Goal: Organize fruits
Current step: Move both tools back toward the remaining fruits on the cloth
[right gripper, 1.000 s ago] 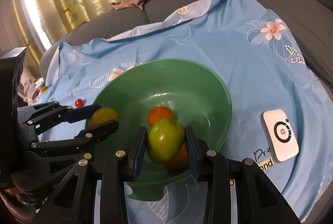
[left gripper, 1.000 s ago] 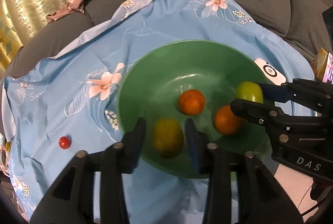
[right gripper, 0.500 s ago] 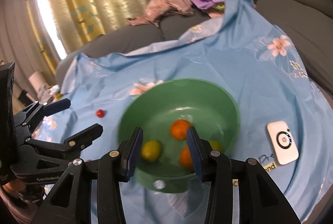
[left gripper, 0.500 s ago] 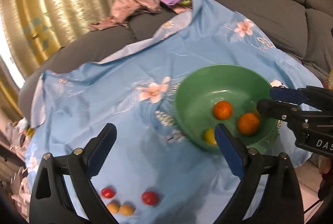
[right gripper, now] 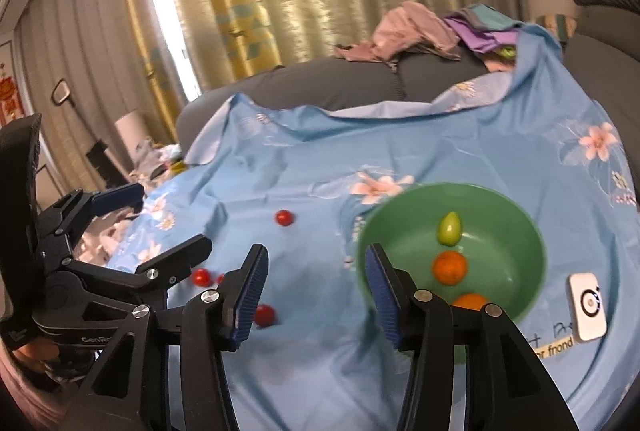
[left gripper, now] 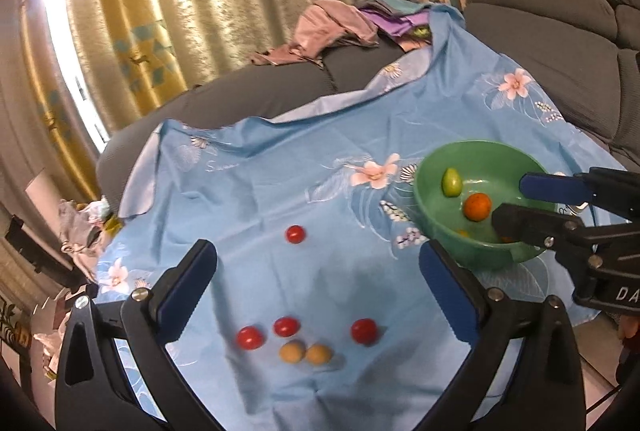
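Note:
A green bowl [left gripper: 434, 191] [right gripper: 534, 239] on the blue flowered cloth holds a green fruit [left gripper: 451, 181] [right gripper: 449, 228] and oranges [left gripper: 477, 206] [right gripper: 449, 267]. Several red tomatoes [left gripper: 295, 234] [right gripper: 284, 217] and two small yellow fruits [left gripper: 306, 352] lie loose on the cloth left of the bowl. My left gripper [left gripper: 316, 271] is open and empty above the loose fruits. My right gripper [right gripper: 314, 275] is open and empty, its right finger by the bowl's near rim. It also shows in the left wrist view [left gripper: 532, 205].
A white device [right gripper: 587, 306] lies on the cloth right of the bowl. Grey sofa cushions [left gripper: 552, 31] ring the cloth, with a heap of clothes [left gripper: 340, 27] at the back. Curtains hang behind. Clutter sits on the floor at the left.
Both grippers let go of their fruit into the bowl, opened wide and pulled back and left. The loose tomatoes and yellow fruits have come into view.

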`<move>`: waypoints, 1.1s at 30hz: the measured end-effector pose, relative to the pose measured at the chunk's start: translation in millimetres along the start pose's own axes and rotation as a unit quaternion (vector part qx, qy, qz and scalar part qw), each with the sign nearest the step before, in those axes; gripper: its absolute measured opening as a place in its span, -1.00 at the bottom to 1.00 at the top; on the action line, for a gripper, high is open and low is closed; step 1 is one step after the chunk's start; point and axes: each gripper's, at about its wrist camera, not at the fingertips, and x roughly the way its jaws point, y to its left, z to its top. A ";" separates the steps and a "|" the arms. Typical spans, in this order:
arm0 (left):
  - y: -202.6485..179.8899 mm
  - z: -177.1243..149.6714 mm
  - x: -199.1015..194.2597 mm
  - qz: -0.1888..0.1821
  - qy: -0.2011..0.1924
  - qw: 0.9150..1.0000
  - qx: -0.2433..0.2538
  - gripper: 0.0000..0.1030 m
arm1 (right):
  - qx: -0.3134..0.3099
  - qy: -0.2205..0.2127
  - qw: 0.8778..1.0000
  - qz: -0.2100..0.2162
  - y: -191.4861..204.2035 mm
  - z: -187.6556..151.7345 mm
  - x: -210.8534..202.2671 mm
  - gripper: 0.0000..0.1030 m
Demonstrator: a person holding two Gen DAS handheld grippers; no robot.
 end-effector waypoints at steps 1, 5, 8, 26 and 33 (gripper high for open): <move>2.5 -0.7 -3.1 0.005 -0.003 1.000 -0.001 0.98 | -0.004 0.001 1.000 0.003 3.9 -0.2 -0.4 -0.01; 10.9 -4.5 -14.3 0.016 -0.012 1.000 -0.005 0.98 | -0.017 0.000 1.000 0.011 18.4 0.6 -2.2 -0.01; 18.0 -7.2 -22.1 0.024 -0.017 1.000 -0.010 0.98 | -0.025 0.001 1.000 0.016 28.1 1.5 -2.6 -0.01; 48.4 -28.3 -28.9 0.045 -0.007 0.998 -0.042 0.98 | -0.055 0.025 0.998 0.032 65.4 -1.4 13.5 -0.01; 61.7 -38.9 -16.9 0.035 0.012 0.998 -0.059 0.98 | -0.060 0.042 0.997 0.035 73.9 -4.8 27.5 -0.01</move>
